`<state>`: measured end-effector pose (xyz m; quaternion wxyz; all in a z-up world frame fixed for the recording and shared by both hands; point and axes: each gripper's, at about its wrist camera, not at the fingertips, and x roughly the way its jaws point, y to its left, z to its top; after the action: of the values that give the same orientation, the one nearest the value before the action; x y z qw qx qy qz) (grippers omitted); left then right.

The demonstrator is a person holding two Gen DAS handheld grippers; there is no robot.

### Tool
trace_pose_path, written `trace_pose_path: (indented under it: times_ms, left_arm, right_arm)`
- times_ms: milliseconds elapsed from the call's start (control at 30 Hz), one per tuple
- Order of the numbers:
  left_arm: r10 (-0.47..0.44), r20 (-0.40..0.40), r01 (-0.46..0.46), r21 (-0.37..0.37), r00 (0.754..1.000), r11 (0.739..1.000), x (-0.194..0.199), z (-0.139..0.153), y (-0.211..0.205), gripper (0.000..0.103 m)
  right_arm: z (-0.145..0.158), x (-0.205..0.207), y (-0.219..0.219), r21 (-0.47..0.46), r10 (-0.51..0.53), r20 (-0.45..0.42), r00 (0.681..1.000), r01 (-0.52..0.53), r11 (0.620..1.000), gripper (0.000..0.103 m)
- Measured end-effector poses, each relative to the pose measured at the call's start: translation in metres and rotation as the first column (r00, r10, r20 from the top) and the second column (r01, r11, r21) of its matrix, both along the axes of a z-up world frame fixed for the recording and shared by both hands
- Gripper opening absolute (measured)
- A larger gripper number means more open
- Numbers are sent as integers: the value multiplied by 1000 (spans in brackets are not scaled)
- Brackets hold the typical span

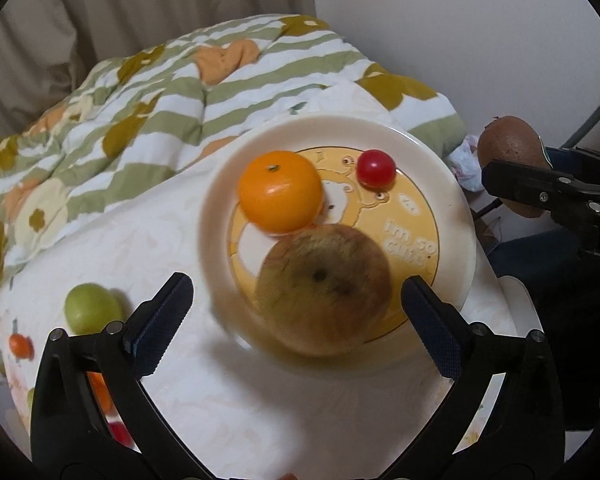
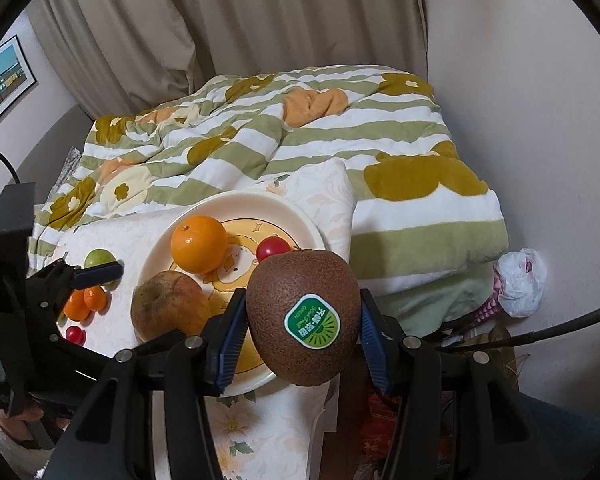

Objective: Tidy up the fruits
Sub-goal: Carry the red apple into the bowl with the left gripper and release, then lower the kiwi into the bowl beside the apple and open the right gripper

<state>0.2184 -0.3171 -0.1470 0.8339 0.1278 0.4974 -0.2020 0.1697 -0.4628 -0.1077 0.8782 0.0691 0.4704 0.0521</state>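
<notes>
Left wrist view: the left gripper point(image 1: 296, 320) is spread wide and holds nothing, its ribbed blue pads on either side of the apple point(image 1: 324, 290). The apple, dull yellow-brown and blotchy, lies on the near part of the plate point(image 1: 456, 208), a glossy cream dish with a yellow cartoon centre. A smooth orange point(image 1: 280, 191) touches the apple on its far side, and a shiny cherry tomato point(image 1: 376, 168) sits at the plate's far edge. On the white cloth point(image 1: 228, 392) left of the plate lies a green fruit point(image 1: 92, 307), with small orange and red ones partly hidden behind the left finger. At the right edge the right gripper shows, with a brown fruit in it.

Right wrist view: the right gripper point(image 2: 303, 332) pinches the kiwi point(image 2: 304, 316), fuzzy, egg-shaped, with a green sticker, in the air over the plate's near right edge. The loose fruits lie well to the plate's left, near the left gripper. A rumpled striped quilt point(image 2: 380, 152) lies beyond.

The step in hand appears to be carrying the kiwi to the plate. Next, it likely needs lowering onto the bare patch right of the apple, then a gentle release, since a rounded fruit could roll against the tomato.
</notes>
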Motion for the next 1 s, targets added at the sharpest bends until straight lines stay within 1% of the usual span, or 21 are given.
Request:
trace_pose_path:
  times_ms: [133, 267, 367, 500, 667, 900, 1000]
  left_arm:
    - [38, -9, -38, -10, 999, 999, -4, 11, 17, 103]
    - [77, 1, -77, -6, 997, 997, -9, 21, 34, 103]
    - [114, 6, -114, -4, 994, 994, -13, 28, 49, 103]
    - [153, 6, -153, -8, 988, 988, -20, 31, 66, 103]
    - [195, -8, -195, 2, 981, 981, -24, 27, 80, 103]
    - [221, -29, -220, 23, 975, 975, -31, 14, 89, 103]
    - [224, -33, -224, 5, 974, 975, -35, 13, 92, 103]
  right_arm:
    - [4, 2, 7, -12, 35, 1, 999, -35, 999, 49]
    - [5, 6, 15, -12, 83, 0, 997, -83, 996, 49]
    - [2, 11, 20, -4, 119, -1, 993, -119, 993, 49]
    - [-10, 19, 21, 17, 179, -9, 984, -179, 984, 49]
    - [-24, 27, 22, 47, 221, -17, 975, -220, 974, 49]
    - [-42, 34, 33, 37, 276, -20, 961, -275, 961, 49]
    - [-46, 33, 36, 23, 298, -18, 954, -298, 954, 49]
